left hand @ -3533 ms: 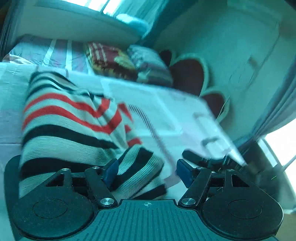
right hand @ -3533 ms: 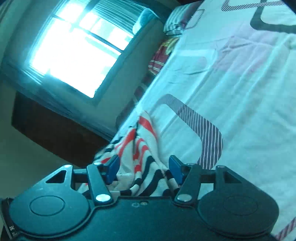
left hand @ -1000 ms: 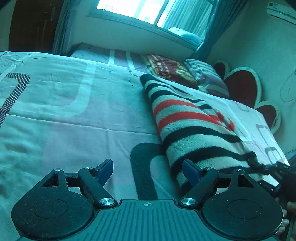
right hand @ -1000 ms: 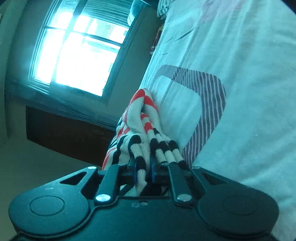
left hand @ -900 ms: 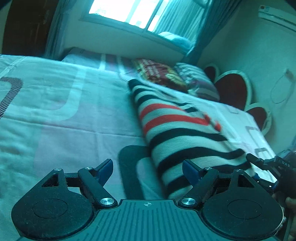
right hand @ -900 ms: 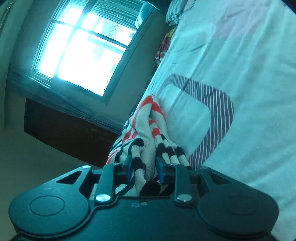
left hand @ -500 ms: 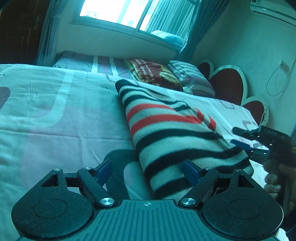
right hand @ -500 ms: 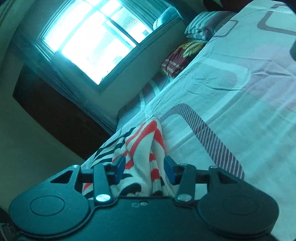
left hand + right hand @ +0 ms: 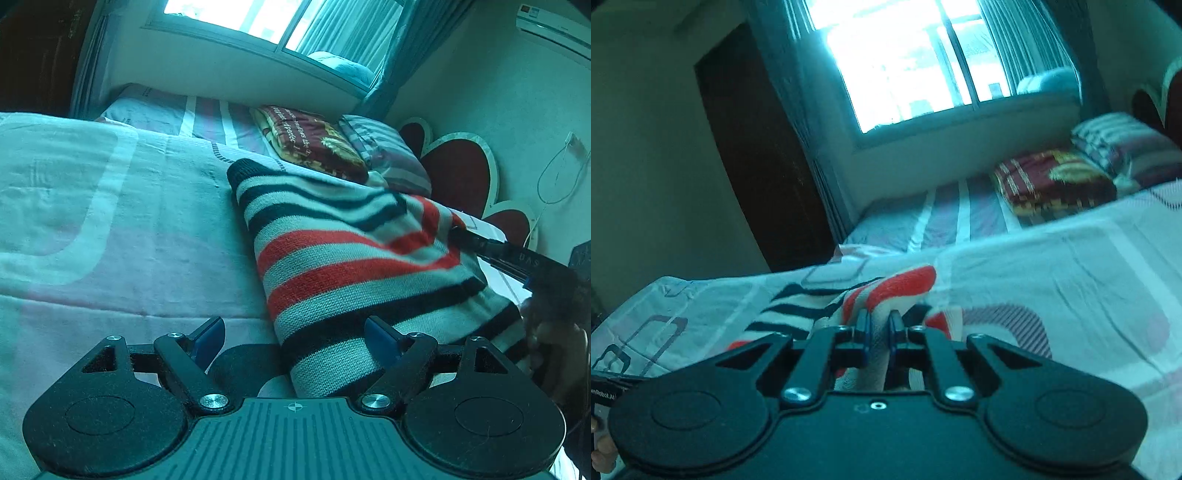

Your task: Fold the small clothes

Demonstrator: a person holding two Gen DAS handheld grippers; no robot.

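A knit sweater (image 9: 347,258) with black, white and red stripes lies folded on the bed. My left gripper (image 9: 295,338) is open, its blue pads (image 9: 210,338) either side of the sweater's near end, not clamping it. My right gripper (image 9: 879,338) is shut on a fold of the sweater (image 9: 886,291) at its red-striped edge. In the left wrist view the right gripper (image 9: 498,251) comes in from the right side of the sweater.
The bed sheet (image 9: 92,229) is white and pink with printed shapes. Pillows (image 9: 314,140) lie at the bed's far end below a window (image 9: 905,62). A red heart-shaped headboard (image 9: 458,166) stands at the right. A dark wardrobe (image 9: 757,147) stands left of the window.
My right gripper let go of the sweater's end, moved to its red-striped edge and shut on a fold there. My left gripper stayed open by the near end.
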